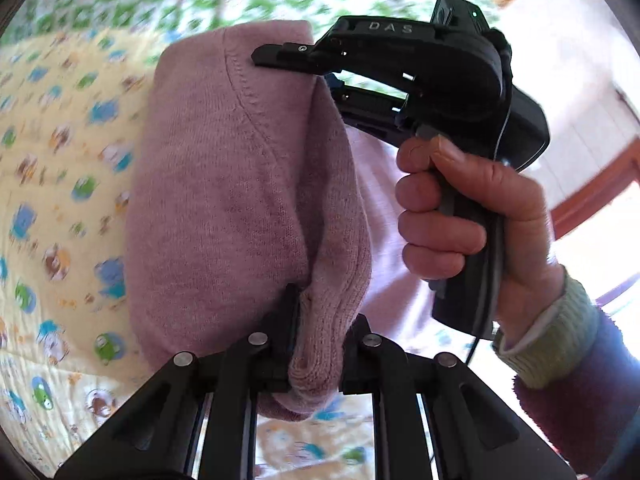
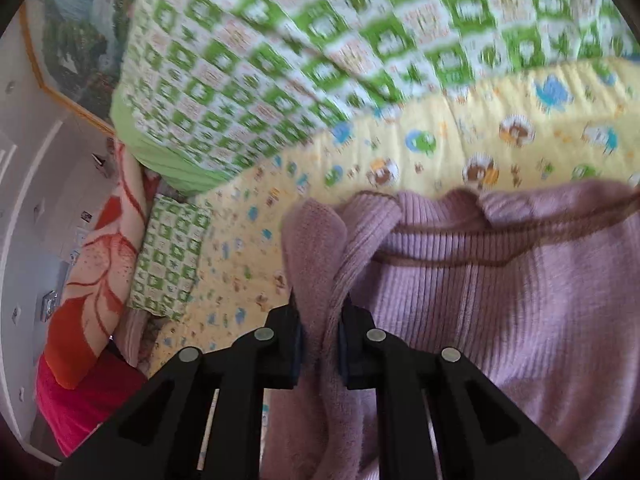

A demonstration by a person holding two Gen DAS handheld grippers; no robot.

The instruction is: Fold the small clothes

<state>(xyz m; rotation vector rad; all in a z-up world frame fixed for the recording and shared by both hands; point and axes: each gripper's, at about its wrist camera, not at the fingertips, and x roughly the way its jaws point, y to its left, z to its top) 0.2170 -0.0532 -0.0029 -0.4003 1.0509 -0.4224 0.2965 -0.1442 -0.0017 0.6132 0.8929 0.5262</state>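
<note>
A small pink knit sweater point(image 1: 224, 200) hangs above the bed, held up at two places. In the left wrist view my left gripper point(image 1: 316, 344) is shut on a bunched edge of the sweater. At the top of that view my right gripper point(image 1: 296, 72), held by a hand point(image 1: 452, 216), pinches the upper edge of the same sweater. In the right wrist view my right gripper point(image 2: 320, 320) is shut on a fold of the sweater point(image 2: 500, 300), whose ribbed front and brown-striped collar spread to the right.
A yellow quilt point(image 1: 60, 160) with cartoon animals lies under the sweater. A green-checked blanket point(image 2: 280, 60) is heaped behind it, with a matching pillow point(image 2: 168, 260) at the bed's edge. An orange floral blanket point(image 2: 92, 280) and a framed picture point(image 2: 72, 40) are at the left.
</note>
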